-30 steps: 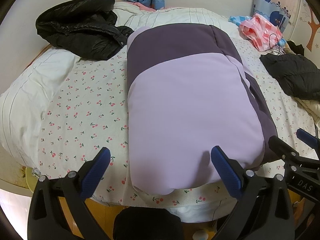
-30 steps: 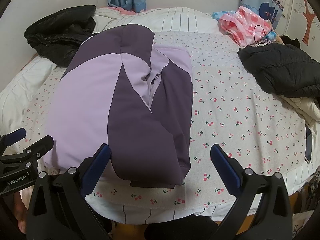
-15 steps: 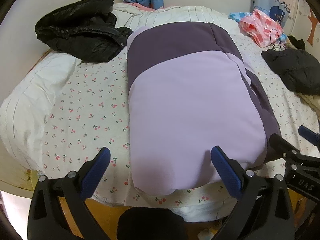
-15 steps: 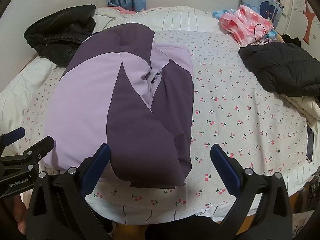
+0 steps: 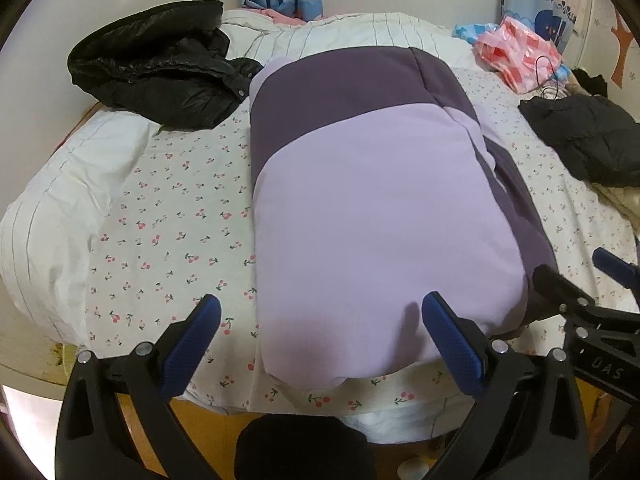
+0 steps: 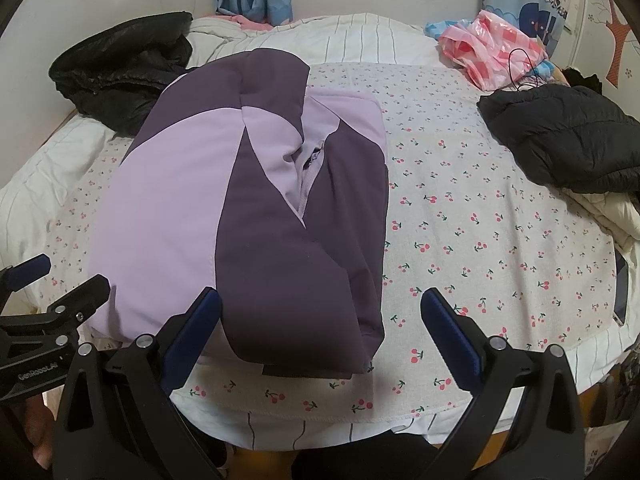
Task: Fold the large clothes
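Note:
A padded jacket in light lilac and dark purple (image 5: 372, 208) lies folded lengthwise on the cherry-print bed sheet (image 5: 168, 216). In the right wrist view the jacket (image 6: 248, 216) shows its dark sleeve folded over the front. My left gripper (image 5: 320, 320) is open and empty, just above the jacket's near hem. My right gripper (image 6: 320, 316) is open and empty over the jacket's near right corner. Each gripper shows at the edge of the other's view, the right one (image 5: 592, 292) and the left one (image 6: 48, 292).
A black puffer jacket (image 5: 160, 68) lies at the far left of the bed. Another dark jacket (image 6: 560, 136) lies at the right, over cream fabric. A pink plastic bag (image 6: 496, 52) sits far right. A phone (image 6: 622, 292) lies at the right edge.
Both grippers have drifted slightly forward and lower toward the jacket's near hem. The jacket has not moved and both grippers stay open.

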Tool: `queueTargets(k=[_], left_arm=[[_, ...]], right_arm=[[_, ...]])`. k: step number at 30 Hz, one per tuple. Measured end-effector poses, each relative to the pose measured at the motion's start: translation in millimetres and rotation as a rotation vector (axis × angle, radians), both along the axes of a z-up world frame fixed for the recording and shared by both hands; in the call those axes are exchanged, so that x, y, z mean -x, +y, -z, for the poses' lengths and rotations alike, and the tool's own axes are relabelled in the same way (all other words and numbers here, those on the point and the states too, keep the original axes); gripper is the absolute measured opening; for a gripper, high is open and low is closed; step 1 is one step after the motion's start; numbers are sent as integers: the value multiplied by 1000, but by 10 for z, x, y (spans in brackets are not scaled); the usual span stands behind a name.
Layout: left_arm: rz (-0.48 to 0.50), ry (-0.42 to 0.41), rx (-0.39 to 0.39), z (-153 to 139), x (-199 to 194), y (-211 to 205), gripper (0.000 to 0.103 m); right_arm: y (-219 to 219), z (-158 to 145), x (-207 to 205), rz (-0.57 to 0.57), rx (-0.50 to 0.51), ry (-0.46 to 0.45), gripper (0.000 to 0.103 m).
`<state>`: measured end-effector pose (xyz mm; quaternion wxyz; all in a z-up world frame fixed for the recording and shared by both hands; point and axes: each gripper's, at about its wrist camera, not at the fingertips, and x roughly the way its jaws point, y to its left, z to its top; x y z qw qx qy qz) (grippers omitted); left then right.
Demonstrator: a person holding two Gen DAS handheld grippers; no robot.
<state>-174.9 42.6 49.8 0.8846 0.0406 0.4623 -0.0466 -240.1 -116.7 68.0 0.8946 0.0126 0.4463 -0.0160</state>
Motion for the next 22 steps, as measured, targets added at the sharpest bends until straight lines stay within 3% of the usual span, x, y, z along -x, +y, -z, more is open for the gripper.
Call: queueTargets(k=[3, 10, 13, 16, 22], left_arm=[[15, -5, -1, -10, 23, -28, 97], [17, -62, 100, -93, 105, 55, 97], [5, -77, 59, -100, 99, 46, 97], [1, -27, 83, -56, 48, 74, 97], [-1, -40, 53, -47, 80, 45, 97]], right_arm=[[10, -9, -3, 0, -1, -3, 97], [15, -14, -6, 2, -3, -8, 97], [41, -48, 13, 3, -9, -18, 97], [50, -76, 38, 5, -12, -30, 97], [58, -95, 77, 10, -17, -39, 97]])
